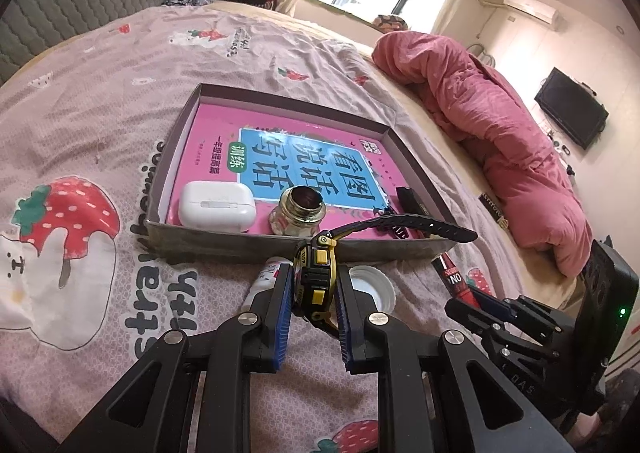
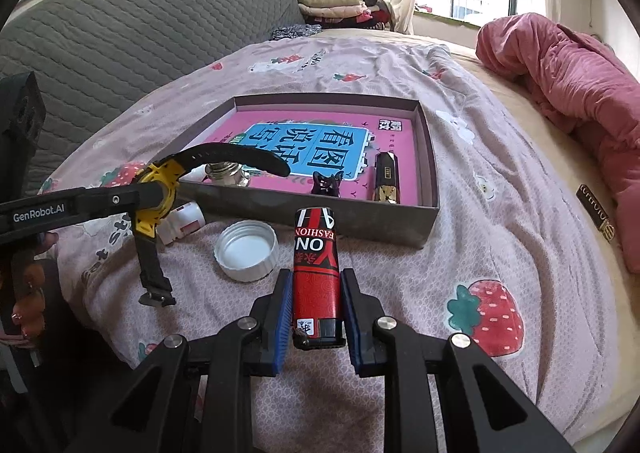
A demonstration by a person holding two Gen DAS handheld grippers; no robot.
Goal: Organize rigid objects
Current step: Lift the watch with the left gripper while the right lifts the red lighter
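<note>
Box (image 2: pixel 256 195) already holds the earbud case (image 1: pixel 216 206), little bottle (image 1: pixel 297 213) and two trinkets; my left tongs (image 1: pixel 314 285) grip the watch (image 1: pixel 316 273), right tongs (image 2: pixel 316 293) grip the lighter (image 2: pixel 316 265), cap (image 2: pixel 246 250) and tube (image 2: pixel 182 223) still on the bed.

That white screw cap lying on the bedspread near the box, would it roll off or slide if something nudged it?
The white cap lies flat, open side up, so it probably would not roll unless tipped onto its ribbed edge. It looks like thin plastic, likely very light, so a nudge could shift it. The soft, wrinkled bedspread would likely stop it quickly.

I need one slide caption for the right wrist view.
Right tool grips red lighter before grey cardboard tray.
</note>
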